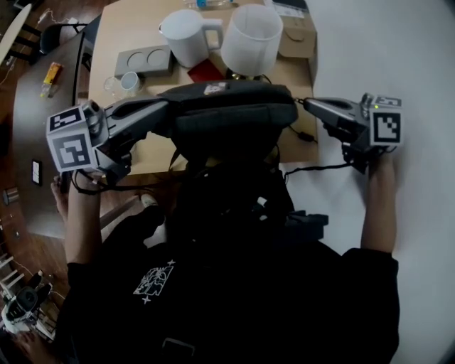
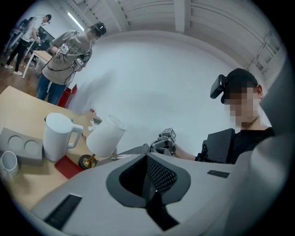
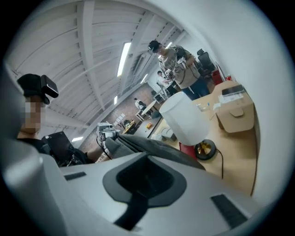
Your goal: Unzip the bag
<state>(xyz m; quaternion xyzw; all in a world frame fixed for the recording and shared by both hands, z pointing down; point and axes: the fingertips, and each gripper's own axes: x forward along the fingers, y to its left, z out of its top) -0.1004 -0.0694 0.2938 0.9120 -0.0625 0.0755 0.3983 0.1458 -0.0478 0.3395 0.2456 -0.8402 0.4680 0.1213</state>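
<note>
(a) The left gripper (image 1: 161, 108) has its jaws pressed together. Its tip meets the upper left corner of the dark grey fabric bag (image 1: 231, 117). No view shows whether fabric or a zip pull is nipped.

(b) The right gripper (image 1: 310, 105) also has its jaws pressed together, with its tip at the bag's upper right corner. Here too, no view shows whether anything is caught.

(c) The bag spans the gap between the 2 grippers. It lies across the near edge of the light wooden table (image 1: 135, 21) and against the person's black sweatshirt (image 1: 234, 284).

(d) Several things stand on the table.
- Just beyond the bag is a white drum-shaded lamp (image 1: 250, 39) on a round brass base (image 3: 204, 148).
- A flat red card (image 1: 205, 71) lies beside that base.
- A white handled jug (image 1: 188, 35) stands beyond the bag and slightly left.
- A grey tray with 2 round recesses (image 1: 144, 60) lies further left, with a small clear cup (image 1: 128, 82) just beside it.
- A brown cardboard box (image 1: 297, 35) sits beyond the bag's right end.
- A black cable (image 1: 316, 169) trails right of the bag.

(e) In the room, white floor (image 1: 405, 64) lies right of the bag. A dark round table (image 1: 39, 121) stands left of it on brown wooden floor (image 1: 25, 245). Overhead is a white beamed ceiling (image 2: 184, 18) with a strip light (image 3: 123, 59). A standing person in a grey top (image 2: 67, 55) is well beyond the bag.
</note>
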